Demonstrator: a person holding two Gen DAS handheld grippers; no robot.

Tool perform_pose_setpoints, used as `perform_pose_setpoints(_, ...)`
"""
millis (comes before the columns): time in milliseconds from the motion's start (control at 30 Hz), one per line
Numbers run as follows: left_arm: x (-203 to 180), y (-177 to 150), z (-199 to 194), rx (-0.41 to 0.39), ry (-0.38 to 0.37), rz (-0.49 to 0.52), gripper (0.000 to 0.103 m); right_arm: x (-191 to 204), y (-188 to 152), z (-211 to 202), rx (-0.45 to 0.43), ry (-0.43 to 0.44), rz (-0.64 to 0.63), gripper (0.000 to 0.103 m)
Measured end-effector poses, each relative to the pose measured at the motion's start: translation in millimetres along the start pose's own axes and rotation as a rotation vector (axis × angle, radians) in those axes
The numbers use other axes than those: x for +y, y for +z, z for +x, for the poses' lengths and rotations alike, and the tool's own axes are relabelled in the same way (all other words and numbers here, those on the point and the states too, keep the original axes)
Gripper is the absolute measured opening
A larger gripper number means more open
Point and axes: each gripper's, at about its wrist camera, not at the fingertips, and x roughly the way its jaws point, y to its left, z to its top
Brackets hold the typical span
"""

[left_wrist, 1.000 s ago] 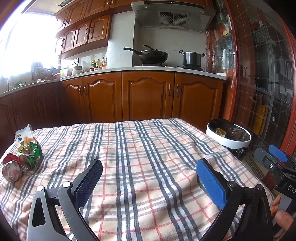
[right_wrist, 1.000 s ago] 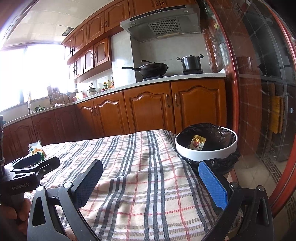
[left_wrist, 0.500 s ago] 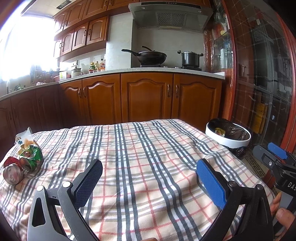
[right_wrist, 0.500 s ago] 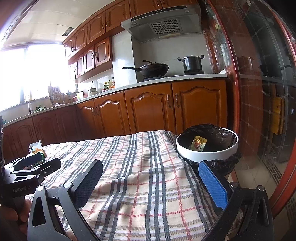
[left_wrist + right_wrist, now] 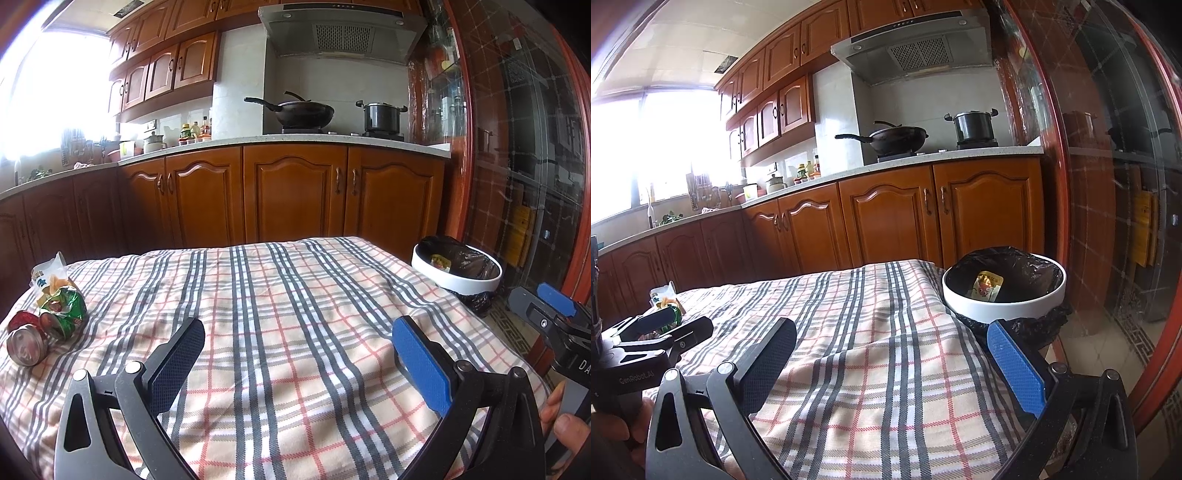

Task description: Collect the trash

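Observation:
Trash lies at the table's left edge: a crushed red can (image 5: 25, 341), a crumpled green can (image 5: 63, 313) and a white snack wrapper (image 5: 48, 276), which also shows in the right wrist view (image 5: 663, 295). My left gripper (image 5: 299, 360) hovers open over the middle of the checked tablecloth (image 5: 280, 295), empty. My right gripper (image 5: 892, 360) is open and empty near the table's right edge. A white bin (image 5: 1004, 304) with a black liner stands off the right side and holds a yellow packet (image 5: 988, 286). The bin (image 5: 456, 275) also shows in the left wrist view.
Wooden kitchen cabinets (image 5: 295, 199) run behind the table, with a wok (image 5: 304, 112) and a pot (image 5: 380, 116) on the stove. A red-framed glass door (image 5: 1108, 184) stands to the right. A hand (image 5: 565, 421) holds the right gripper's handle.
Both grippers stay open and empty. The left view has drifted slightly, with the trash pile sitting a little further into frame; the right view has barely shifted.

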Motion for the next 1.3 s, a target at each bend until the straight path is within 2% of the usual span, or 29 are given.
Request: perform_pose_setpoints(1300, 3.8, -1.9, 6.0, 0.017, -0.006, 0.006, 0.102, 3.1, 3.4, 0.7, 0.003, 0.014, -0.004, 0.103)
